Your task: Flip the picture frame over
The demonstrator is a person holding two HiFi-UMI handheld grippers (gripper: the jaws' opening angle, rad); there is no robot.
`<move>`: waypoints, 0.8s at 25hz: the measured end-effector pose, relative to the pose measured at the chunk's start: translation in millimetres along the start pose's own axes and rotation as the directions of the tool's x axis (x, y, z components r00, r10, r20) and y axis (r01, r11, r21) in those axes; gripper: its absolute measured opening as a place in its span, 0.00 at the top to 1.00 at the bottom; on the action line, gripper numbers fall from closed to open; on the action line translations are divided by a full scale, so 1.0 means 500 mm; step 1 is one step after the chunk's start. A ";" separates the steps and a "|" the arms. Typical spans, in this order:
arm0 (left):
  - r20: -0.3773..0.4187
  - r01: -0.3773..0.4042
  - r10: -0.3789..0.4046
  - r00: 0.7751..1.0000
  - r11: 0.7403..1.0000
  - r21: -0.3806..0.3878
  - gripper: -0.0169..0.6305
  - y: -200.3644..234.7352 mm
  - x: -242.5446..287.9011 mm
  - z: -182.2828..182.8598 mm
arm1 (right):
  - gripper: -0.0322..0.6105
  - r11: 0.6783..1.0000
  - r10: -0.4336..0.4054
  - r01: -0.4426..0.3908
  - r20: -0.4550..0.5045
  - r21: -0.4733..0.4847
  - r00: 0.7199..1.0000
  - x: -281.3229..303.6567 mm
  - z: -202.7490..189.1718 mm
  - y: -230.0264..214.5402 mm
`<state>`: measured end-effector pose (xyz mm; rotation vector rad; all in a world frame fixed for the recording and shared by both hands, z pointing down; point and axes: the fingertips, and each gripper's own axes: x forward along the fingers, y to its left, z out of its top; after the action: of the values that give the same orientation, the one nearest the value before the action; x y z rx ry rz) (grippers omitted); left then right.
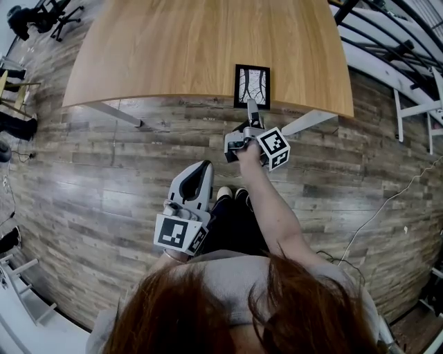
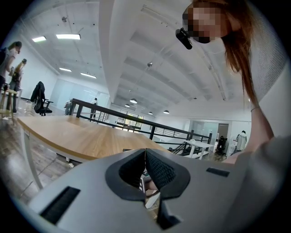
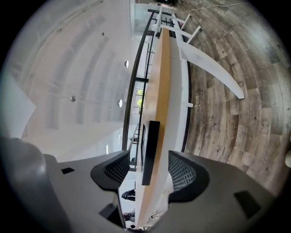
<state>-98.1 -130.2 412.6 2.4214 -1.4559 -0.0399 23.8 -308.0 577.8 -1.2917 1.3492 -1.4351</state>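
A black picture frame [image 1: 251,86] lies flat, picture side up, at the near edge of the wooden table [image 1: 173,48]. My right gripper [image 1: 253,108] reaches to that edge, rolled onto its side. In the right gripper view the frame [image 3: 150,152] shows edge-on on the tabletop [image 3: 161,86]. The right gripper [image 3: 150,167] has its jaws wide apart, one on each side of frame and table edge, and neither pad touches them. My left gripper [image 1: 199,177] hangs low by the person's lap, away from the table. In its own view the left gripper [image 2: 145,169] is shut on nothing.
White table legs [image 1: 111,110] angle down under the near edge at left and right. Wood-plank floor [image 1: 104,187] surrounds the table. Office chairs [image 1: 41,17] stand far left, a black railing [image 1: 387,34] and a white bench [image 1: 422,110] at right. People stand far off [image 2: 11,63].
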 end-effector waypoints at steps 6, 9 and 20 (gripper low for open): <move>-0.021 0.011 -0.011 1.000 0.999 0.030 0.96 0.006 -0.002 -0.006 | 0.56 0.994 -0.062 0.058 -0.047 -0.092 0.997 -0.081 0.002 0.010; -0.004 0.018 -0.018 1.000 0.999 0.039 0.96 0.008 0.011 0.008 | 0.57 0.933 -0.092 0.051 -0.100 -0.357 0.991 -0.119 0.011 0.050; 0.079 0.090 -0.097 0.992 0.992 0.089 0.96 -0.048 0.064 0.070 | 0.57 0.359 0.172 -0.149 -0.092 -0.921 0.981 -0.304 0.055 0.395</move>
<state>-68.3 -156.4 376.8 2.5853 -1.4042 -0.1032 59.4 -195.9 356.3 -1.7368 2.3604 -0.3740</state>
